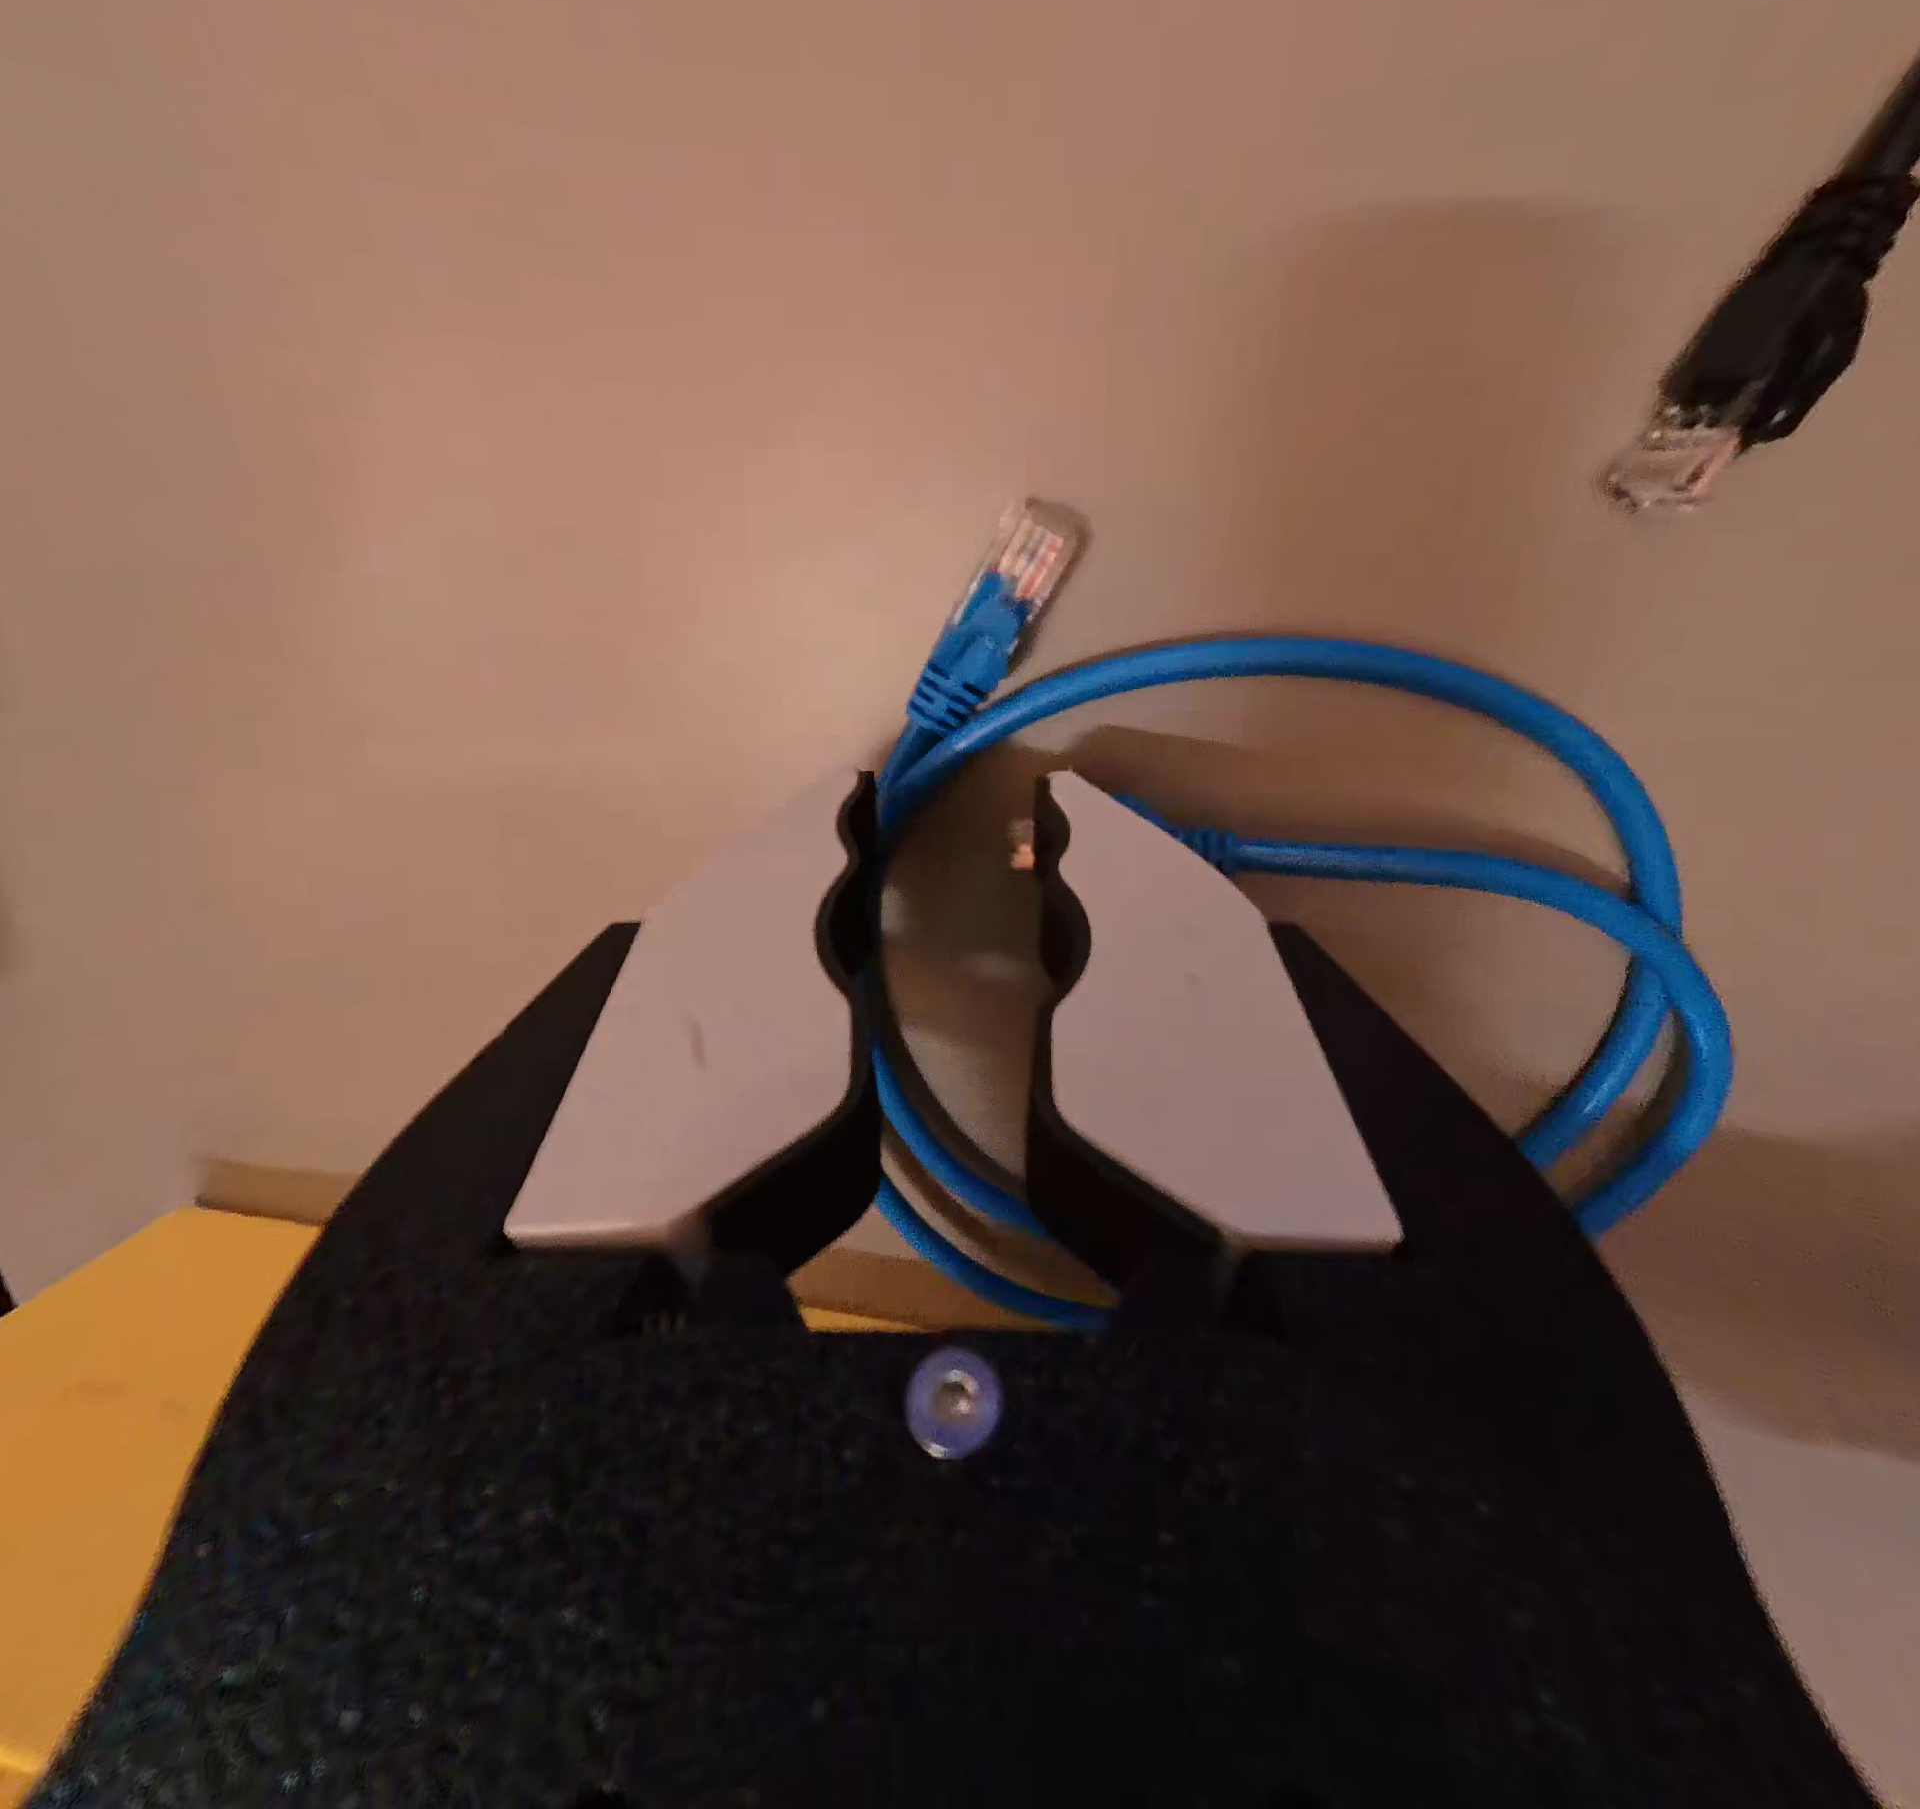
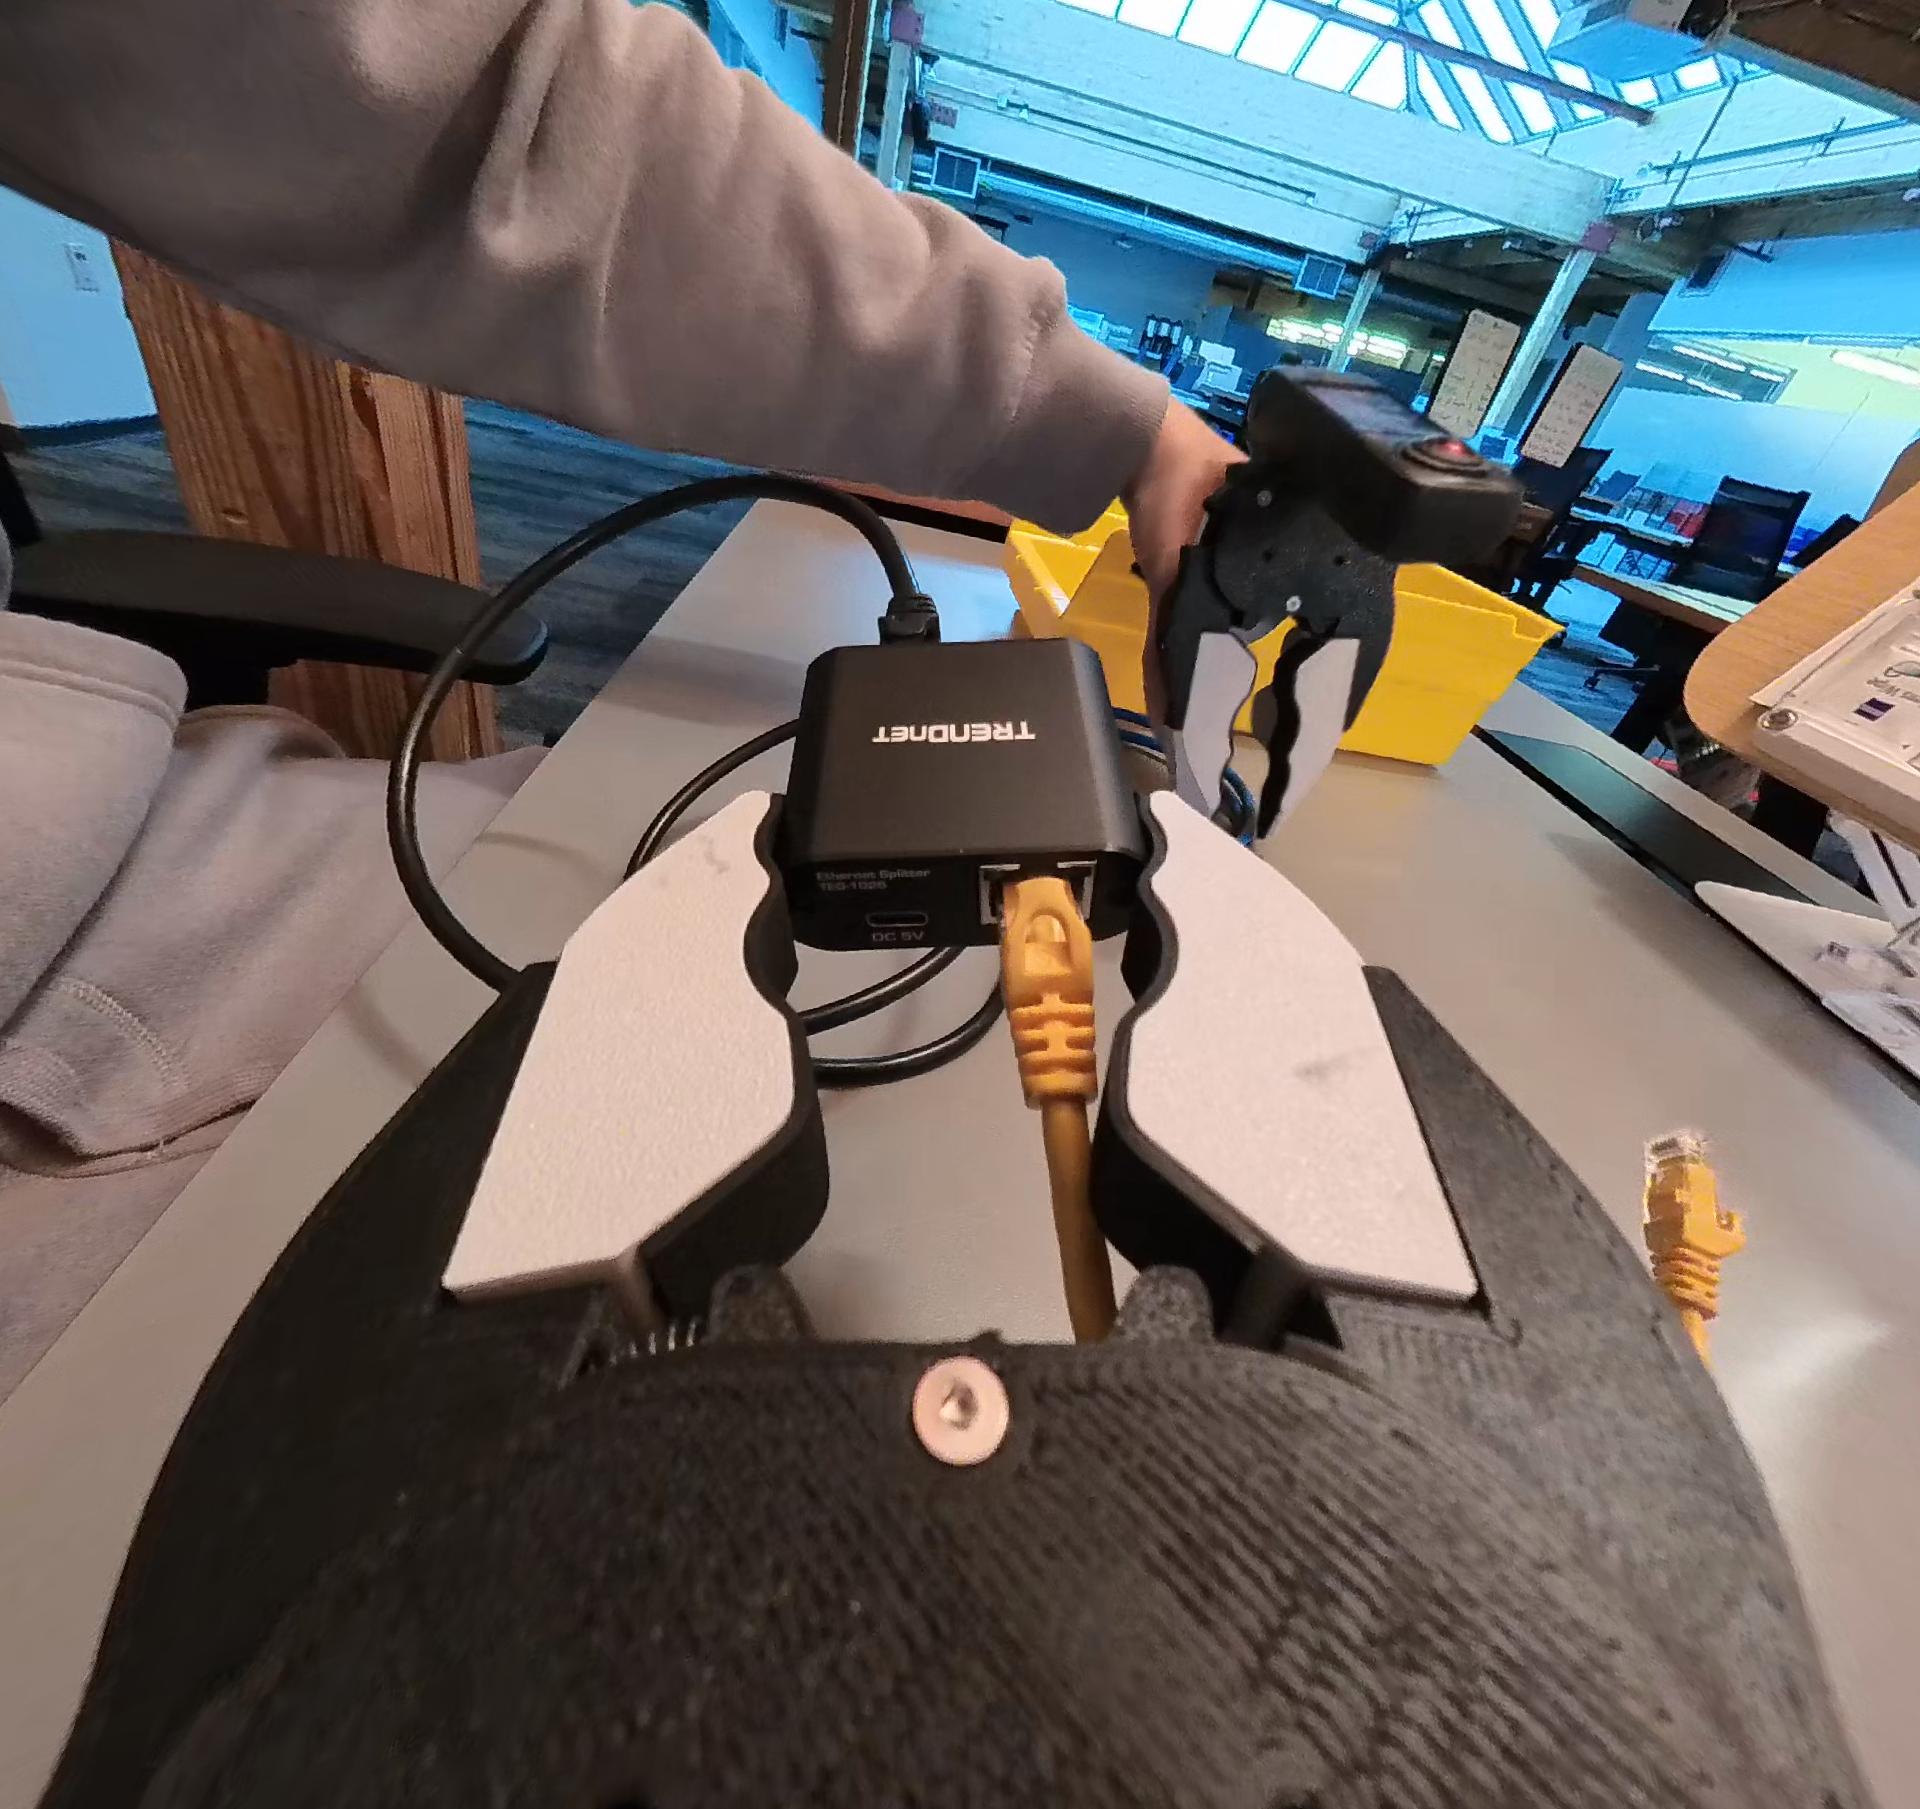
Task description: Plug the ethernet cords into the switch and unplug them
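The right tool hugged the black switch on both sides, likely to keep it from sliding on the tabletop. An orange cord was plugged in, running back between its fingers.

The left tool hung apart over the blue cord, ready to pinch it. A yellow bin sat just behind it; I could not see inside.

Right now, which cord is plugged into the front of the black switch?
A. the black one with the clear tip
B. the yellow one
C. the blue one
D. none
B: the yellow cord sits in a front port of the switch, between the right gripper's fingers.
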A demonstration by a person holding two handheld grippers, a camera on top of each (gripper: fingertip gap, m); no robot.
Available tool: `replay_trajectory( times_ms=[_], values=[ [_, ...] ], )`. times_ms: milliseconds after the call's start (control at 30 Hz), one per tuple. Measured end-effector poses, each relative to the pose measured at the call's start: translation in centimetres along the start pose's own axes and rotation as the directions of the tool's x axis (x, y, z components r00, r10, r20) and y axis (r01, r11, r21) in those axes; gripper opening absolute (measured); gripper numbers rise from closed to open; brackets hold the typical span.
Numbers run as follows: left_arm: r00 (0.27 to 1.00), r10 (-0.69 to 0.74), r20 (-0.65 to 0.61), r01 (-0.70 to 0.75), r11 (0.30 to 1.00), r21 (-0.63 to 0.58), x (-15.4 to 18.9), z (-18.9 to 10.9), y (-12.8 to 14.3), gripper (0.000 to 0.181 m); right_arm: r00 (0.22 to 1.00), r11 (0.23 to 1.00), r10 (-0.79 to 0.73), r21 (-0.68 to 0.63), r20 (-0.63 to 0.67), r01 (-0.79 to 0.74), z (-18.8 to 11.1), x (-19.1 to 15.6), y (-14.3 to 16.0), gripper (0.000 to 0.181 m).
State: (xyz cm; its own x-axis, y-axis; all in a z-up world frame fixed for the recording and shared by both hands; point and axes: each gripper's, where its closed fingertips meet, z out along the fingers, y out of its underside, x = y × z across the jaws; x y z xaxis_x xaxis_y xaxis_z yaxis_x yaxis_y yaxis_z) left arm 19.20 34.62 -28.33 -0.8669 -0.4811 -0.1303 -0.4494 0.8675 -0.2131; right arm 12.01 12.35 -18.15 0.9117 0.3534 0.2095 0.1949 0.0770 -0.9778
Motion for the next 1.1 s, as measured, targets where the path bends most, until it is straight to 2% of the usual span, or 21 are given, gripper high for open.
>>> replay_trajectory(
  times_ms=[167,200,300,400,533,600,667,733,867,933,1100],
  values=[
    [0.997,-0.063,0.035,0.053,0.973,0.223,-1.3,-2.2,-4.0,0.027,1.0,1.0,-0.002,0.001,-0.003,0.002,0.0,0.0,0.0,0.061],
    [0.998,-0.051,0.04,0.041,0.975,0.218,-1.3,-2.1,-4.0,0.026,1.0,1.0,-0.002,0.002,-0.002,0.002,0.0,0.0,0.0,0.061],
    [0.997,0.024,0.069,-0.032,0.994,0.106,-1.2,-0.9,-2.6,0.029,1.0,1.0,0.001,0.004,-0.003,-0.001,-0.1,0.0,0.0,0.061],
    [0.998,0.045,0.036,-0.047,0.996,0.071,-0.6,0.0,-2.0,0.029,1.0,1.0,0.001,0.003,-0.001,-0.001,0.0,0.0,0.0,0.061],
    [0.999,0.028,0.019,-0.03,0.997,0.071,-0.5,0.8,-2.3,0.024,1.0,1.0,0.001,-0.001,0.002,-0.001,0.0,0.0,0.0,0.061],
    [0.997,-0.007,0.072,0.004,0.999,0.04,-1.4,1.3,-2.3,0.013,1.0,1.0,0.001,-0.003,0.003,-0.001,0.0,0.0,0.0,0.061],
    [0.979,-0.119,0.164,0.119,0.993,0.014,-3.2,1.5,-2.0,0.013,1.0,1.0,0.001,-0.003,0.003,-0.001,0.0,0.0,0.0,0.061],
    [0.963,-0.207,0.174,0.203,0.978,0.041,-3.8,1.6,-2.2,0.015,1.0,1.0,0.001,-0.005,0.004,-0.001,0.1,0.0,0.1,0.062],
    [0.969,-0.195,0.154,0.17,0.972,0.161,-4.0,1.1,-2.2,0.022,1.0,1.0,-0.003,-0.003,0.003,0.003,0.0,-0.1,0.0,0.061],
    [0.964,-0.237,0.118,0.208,0.954,0.218,-4.0,0.6,-1.7,0.021,1.0,1.0,-0.002,-0.001,0.004,0.002,0.0,-0.1,0.0,0.061],
    [0.964,-0.241,0.109,0.211,0.948,0.238,-4.1,1.0,-0.6,0.012,1.0,1.0,0.003,-0.003,0.007,-0.003,0.1,0.0,0.0,0.061]
  ],
)
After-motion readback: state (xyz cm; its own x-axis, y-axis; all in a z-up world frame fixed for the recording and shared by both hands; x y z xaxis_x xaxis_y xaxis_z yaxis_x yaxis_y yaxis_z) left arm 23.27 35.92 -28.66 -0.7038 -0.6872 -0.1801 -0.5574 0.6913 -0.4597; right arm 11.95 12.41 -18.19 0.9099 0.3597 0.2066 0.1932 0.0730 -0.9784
